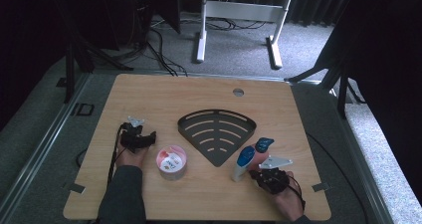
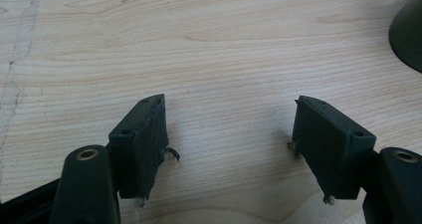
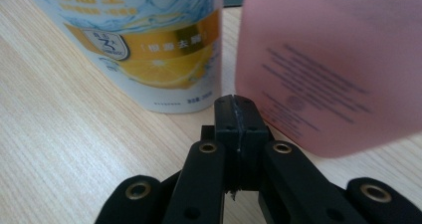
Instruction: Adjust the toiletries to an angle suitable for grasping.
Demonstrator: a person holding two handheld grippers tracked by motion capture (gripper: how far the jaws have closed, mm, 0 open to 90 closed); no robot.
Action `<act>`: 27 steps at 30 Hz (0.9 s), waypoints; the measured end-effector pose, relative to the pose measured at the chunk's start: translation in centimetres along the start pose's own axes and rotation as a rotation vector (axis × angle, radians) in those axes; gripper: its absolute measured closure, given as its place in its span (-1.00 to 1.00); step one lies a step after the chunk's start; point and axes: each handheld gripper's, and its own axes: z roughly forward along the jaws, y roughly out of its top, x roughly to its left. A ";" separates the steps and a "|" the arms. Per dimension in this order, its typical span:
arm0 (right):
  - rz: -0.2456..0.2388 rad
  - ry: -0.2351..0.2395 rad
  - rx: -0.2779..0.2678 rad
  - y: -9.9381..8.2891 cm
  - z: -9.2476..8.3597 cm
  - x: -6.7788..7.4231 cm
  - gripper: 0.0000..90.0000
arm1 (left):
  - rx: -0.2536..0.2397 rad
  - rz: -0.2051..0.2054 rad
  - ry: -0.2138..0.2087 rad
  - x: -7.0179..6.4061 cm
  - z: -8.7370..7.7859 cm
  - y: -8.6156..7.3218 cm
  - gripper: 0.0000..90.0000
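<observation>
- Two bottles stand upright side by side near the table's [image 1: 149, 92] right front edge: a white bottle [image 1: 241, 167] with a blue cap and a lemon label, and a pink bottle [image 1: 259, 153], matte and flat-sided with fine print, also blue-capped.
- Right gripper [image 3: 234, 107] sits low just behind them, jaws pressed together with nothing between, its tip aimed at the narrow gap between the two; I judge it is placed to nudge or part them rather than grasp.
- Left gripper [image 2: 229, 129] rests over bare pale woodgrain, jaws wide apart and empty, seemingly waiting.
- Just beside the left gripper in the high view sits a round pink-lidded tub [image 1: 171, 162], squat and glossy.
- At the centre lies a dark fan-shaped rack [image 1: 217, 129] with curved slots, flat, probably the destination for the items.
</observation>
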 end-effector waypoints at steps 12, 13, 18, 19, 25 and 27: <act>-0.016 0.020 0.009 0.8 1.1 0.6 1.00 | -0.001 0.000 0.000 0.0 0.0 0.0 -0.33; -0.017 0.020 0.009 0.8 1.1 0.7 1.00 | -0.001 0.000 0.000 0.0 0.0 0.0 -0.33; -0.028 0.023 0.006 1.4 1.7 1.1 1.00 | 0.000 0.000 0.000 0.0 0.0 0.0 -0.33; -0.030 0.025 0.007 1.5 1.8 1.2 1.00 | 0.000 0.000 0.000 0.0 0.0 0.0 -0.33; -0.055 0.045 0.013 2.1 2.5 2.0 1.00 | -0.001 0.000 0.000 0.0 0.0 0.0 -0.33; -0.065 0.055 0.014 2.3 2.7 2.4 1.00 | 0.000 0.000 0.000 0.0 0.0 0.0 -0.33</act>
